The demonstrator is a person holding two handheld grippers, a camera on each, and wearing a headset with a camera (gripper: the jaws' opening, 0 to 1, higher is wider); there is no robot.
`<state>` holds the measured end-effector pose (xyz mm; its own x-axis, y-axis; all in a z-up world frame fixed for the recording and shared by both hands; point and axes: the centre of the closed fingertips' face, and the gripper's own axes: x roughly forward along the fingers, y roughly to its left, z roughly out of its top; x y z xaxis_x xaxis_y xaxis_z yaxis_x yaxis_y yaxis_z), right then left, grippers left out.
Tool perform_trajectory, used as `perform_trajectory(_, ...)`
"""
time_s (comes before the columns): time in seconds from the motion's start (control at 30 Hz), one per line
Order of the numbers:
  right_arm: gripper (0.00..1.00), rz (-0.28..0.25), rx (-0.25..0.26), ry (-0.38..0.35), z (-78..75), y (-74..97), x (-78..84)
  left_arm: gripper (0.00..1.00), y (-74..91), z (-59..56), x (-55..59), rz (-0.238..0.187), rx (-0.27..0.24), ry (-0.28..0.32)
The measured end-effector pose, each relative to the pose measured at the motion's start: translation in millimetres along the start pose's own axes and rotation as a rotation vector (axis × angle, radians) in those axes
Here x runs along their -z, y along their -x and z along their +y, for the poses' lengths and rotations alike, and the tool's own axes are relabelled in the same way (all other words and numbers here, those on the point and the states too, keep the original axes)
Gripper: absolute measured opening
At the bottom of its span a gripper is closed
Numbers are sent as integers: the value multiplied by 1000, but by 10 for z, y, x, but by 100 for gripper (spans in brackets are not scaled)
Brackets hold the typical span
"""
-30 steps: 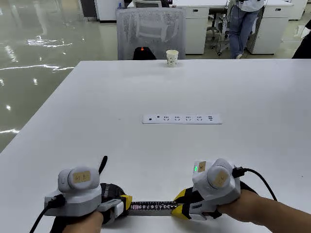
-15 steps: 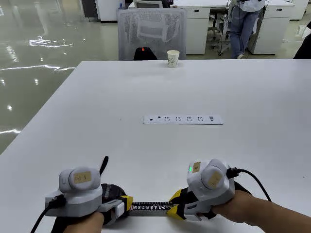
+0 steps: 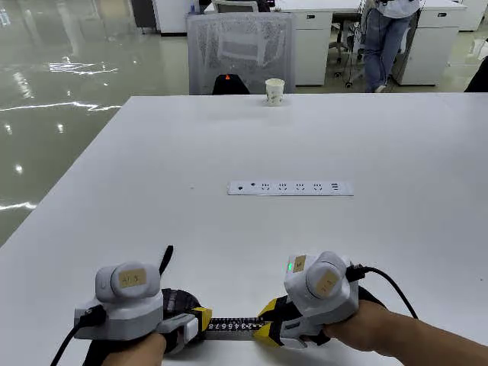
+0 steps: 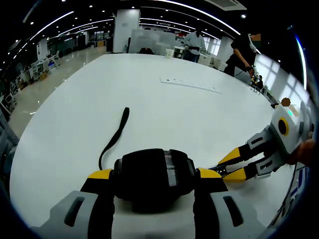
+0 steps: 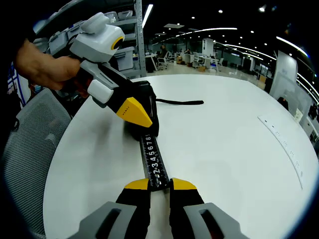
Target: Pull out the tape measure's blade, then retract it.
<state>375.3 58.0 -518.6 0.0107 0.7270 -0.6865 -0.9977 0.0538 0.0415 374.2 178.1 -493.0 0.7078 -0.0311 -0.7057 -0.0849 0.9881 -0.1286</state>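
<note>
The black tape measure (image 4: 152, 177) lies on the white table (image 3: 229, 145) near its front edge, and my left gripper (image 4: 154, 174) is shut on its case. A short length of the numbered blade (image 5: 151, 159) runs out of the case (image 5: 144, 107) to my right gripper (image 5: 159, 185), which is shut on the blade's end. In the head view the left gripper (image 3: 191, 316) and the right gripper (image 3: 265, 329) face each other, with the blade (image 3: 232, 326) between them. The black wrist strap (image 4: 114, 139) trails away from the case across the table.
A white power strip (image 3: 290, 187) lies flat at the table's middle. A paper cup (image 3: 274, 91) stands at the far edge, with a mesh chair (image 3: 240, 46) behind it. A person (image 3: 385, 30) stands by desks at the back right.
My right gripper has moved left toward the case with the blade's end in it, so less blade shows. The left gripper has stayed put on the case.
</note>
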Motion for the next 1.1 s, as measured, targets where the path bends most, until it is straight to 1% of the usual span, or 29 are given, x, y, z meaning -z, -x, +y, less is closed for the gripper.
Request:
perform_trajectory(0.67, 10, -13, -10, 3, 52, -173, -142, 59, 5, 2, 5, 6, 4, 1)
perform_trajectory(1.1, 10, -12, -18, 18, 85, -262, -233, 59, 5, 3, 5, 9, 7, 3)
